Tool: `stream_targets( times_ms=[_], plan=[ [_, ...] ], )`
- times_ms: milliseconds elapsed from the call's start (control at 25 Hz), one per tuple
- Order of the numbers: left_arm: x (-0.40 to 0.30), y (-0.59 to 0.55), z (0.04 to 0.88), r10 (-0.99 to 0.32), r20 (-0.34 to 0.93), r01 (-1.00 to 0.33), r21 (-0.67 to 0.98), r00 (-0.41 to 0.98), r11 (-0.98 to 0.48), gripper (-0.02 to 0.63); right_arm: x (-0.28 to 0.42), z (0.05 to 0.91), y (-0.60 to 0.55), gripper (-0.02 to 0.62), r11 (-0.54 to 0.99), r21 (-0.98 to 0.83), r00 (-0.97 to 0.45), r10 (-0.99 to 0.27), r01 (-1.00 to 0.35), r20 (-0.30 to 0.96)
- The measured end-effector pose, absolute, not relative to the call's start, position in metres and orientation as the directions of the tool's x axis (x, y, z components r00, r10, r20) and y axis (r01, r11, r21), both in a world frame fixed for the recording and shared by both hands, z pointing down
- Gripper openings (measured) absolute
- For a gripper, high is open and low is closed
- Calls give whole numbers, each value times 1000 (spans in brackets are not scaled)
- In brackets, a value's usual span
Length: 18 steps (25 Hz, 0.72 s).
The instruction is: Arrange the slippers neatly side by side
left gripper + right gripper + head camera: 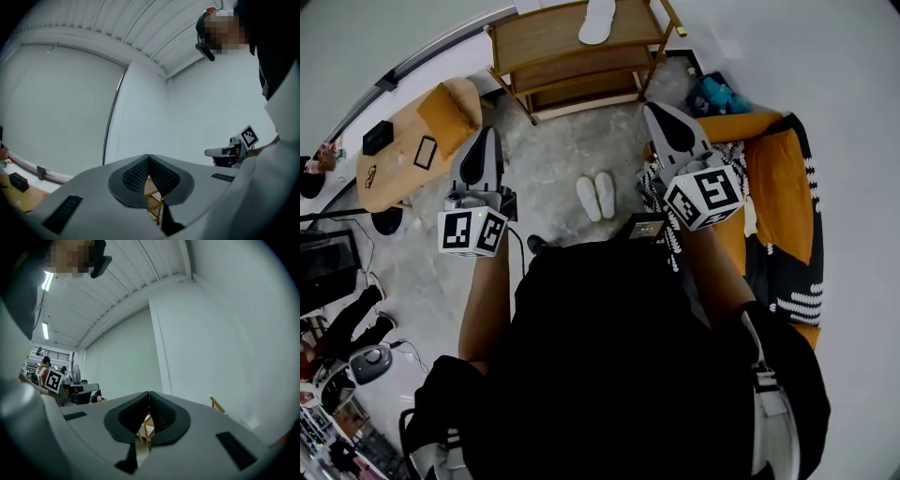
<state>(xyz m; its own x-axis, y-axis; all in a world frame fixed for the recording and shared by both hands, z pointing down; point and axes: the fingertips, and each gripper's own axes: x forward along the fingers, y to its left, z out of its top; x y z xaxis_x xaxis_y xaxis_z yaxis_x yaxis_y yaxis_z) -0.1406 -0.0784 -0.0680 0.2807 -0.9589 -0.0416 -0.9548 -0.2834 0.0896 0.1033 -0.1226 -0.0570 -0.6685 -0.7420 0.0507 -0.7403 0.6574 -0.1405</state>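
The grey speckled floor [562, 150] in front of the open wooden shelf rack [572, 52] carries the pair of flat white slippers [595, 197], lying close side by side, so they look neatly paired. You hold your left hand-held gripper [485, 141] and right hand-held gripper [661, 120] raised above them, both clenched on nothing, probably because no grasp is needed. Another white slipper [597, 21] lies on the rack's top

A wooden shelf [544, 37] stands far in the middle. On the left is an oval wooden table [394, 164] with an orange cushion [448, 117] at its far end. An orange sofa [787, 187] is on the right.
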Motion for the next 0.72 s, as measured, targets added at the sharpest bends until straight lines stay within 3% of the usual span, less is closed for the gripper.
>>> stream_targets(
  times_ms=[320,720],
  plan=[
    [-86,-55,-60,-954,-7,-945,129,301,-299,15,122,-27,-115,32,734,-196,-757,-647,-651,91],
    [-51,-19,-67,-924,-21,-914,142,381,-380,15,136,-25,-62,32,717,-214,-744,-662,-664,91]
  ],
)
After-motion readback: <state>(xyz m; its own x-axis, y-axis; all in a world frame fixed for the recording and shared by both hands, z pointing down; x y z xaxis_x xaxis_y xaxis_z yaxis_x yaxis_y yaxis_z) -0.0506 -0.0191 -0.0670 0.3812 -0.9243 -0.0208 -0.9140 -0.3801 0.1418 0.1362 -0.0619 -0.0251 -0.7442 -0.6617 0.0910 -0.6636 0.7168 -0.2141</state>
